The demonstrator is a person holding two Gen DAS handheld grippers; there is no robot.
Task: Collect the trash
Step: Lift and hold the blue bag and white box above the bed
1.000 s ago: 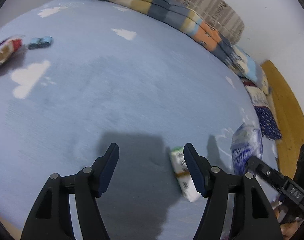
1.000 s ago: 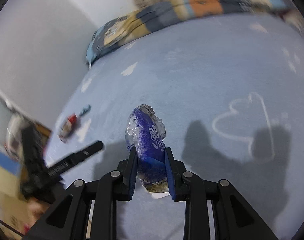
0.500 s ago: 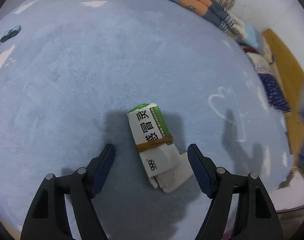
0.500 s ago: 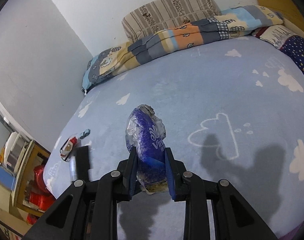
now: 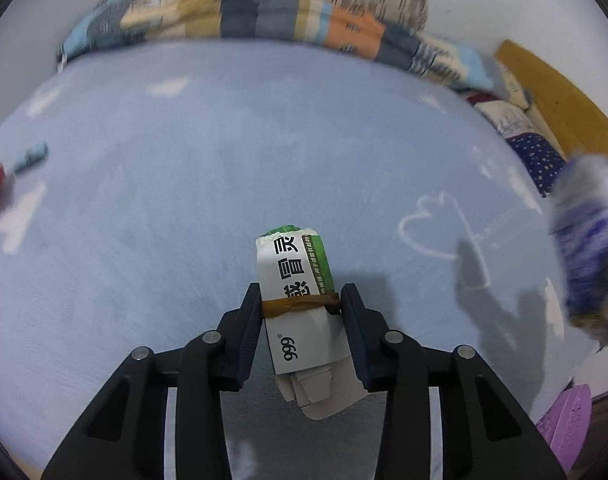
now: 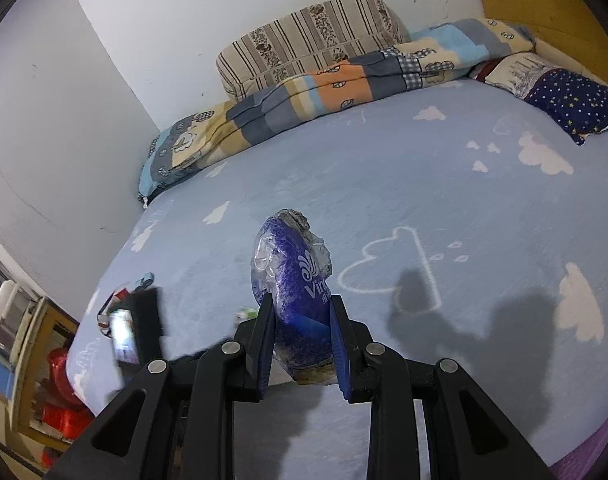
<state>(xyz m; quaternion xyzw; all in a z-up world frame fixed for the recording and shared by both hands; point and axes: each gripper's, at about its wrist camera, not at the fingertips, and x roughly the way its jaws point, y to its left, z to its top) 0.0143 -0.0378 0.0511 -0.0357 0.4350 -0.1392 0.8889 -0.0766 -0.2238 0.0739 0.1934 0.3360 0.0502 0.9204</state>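
"999" on white-green carton [image 5: 294, 280], "Vin" on blue wrapper [image 6: 298, 280]

White walls [image 6: 104, 80], blue cloud-print bed [image 6: 384, 184] – striped pillow [image 6: 308, 40] & patchwork quilt [image 6: 324, 88] at back.

Left jaws now around medicine box [image 5: 300, 304]

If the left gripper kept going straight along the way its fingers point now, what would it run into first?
The left gripper is already shut on the flattened medicine box. Straight ahead lies only bare blue bedsheet, then probably the folded quilt along the wall, though depth is hard to judge.
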